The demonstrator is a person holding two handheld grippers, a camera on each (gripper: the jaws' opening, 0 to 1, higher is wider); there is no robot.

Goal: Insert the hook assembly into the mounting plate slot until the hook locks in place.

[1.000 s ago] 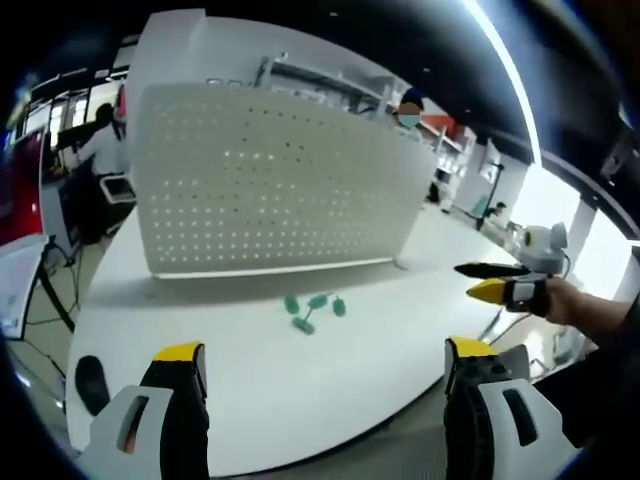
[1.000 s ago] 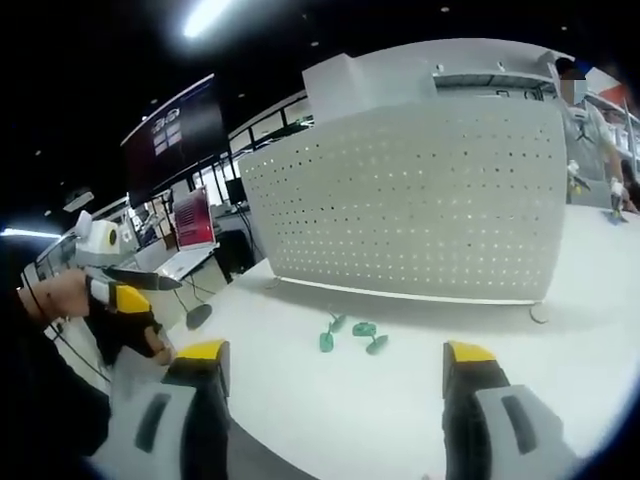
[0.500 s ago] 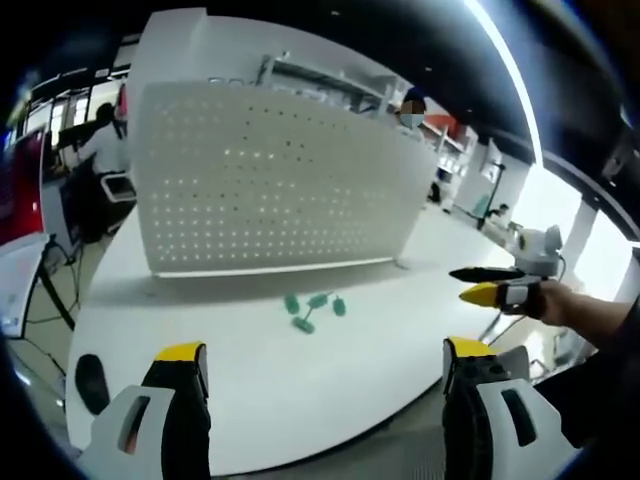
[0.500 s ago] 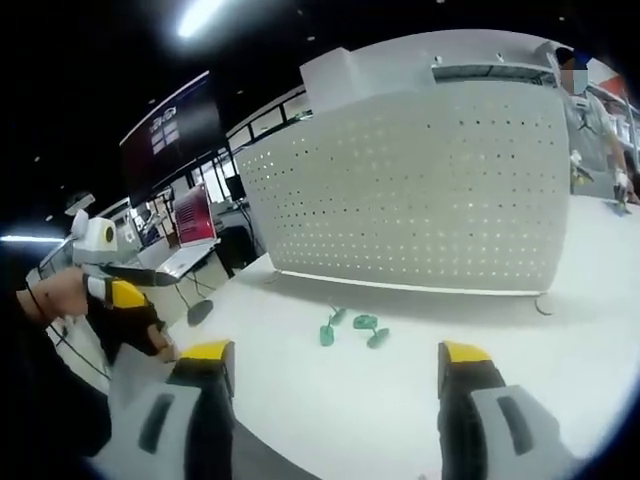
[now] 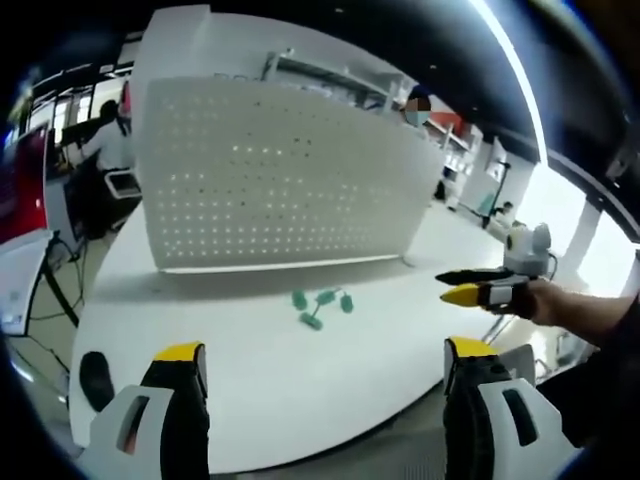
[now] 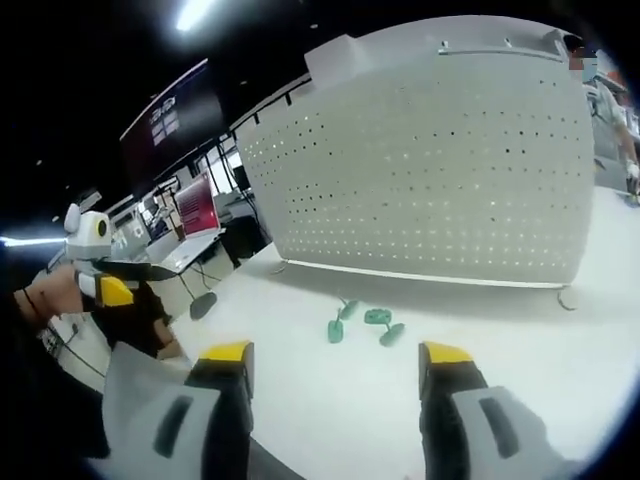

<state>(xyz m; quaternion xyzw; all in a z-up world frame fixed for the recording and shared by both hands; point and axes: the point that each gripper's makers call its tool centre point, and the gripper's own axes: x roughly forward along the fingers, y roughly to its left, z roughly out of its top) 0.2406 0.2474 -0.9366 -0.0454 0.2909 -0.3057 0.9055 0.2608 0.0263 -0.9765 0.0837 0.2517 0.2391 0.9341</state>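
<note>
Green plastic hooks [image 5: 320, 305] lie loose on the white desk [image 5: 250, 390], just in front of the upright perforated mounting plate [image 5: 270, 175]. Your left gripper [image 5: 325, 365] hangs near the desk edge, jaws spread, nothing held. Your right gripper [image 6: 335, 365] likewise stands wide and empty, facing the hooks [image 6: 362, 322]. Nothing inserted yet. Pick one hook cleanly by its body, leaving its insertion end free, and keep the plate [image 6: 430, 160] in sight.
</note>
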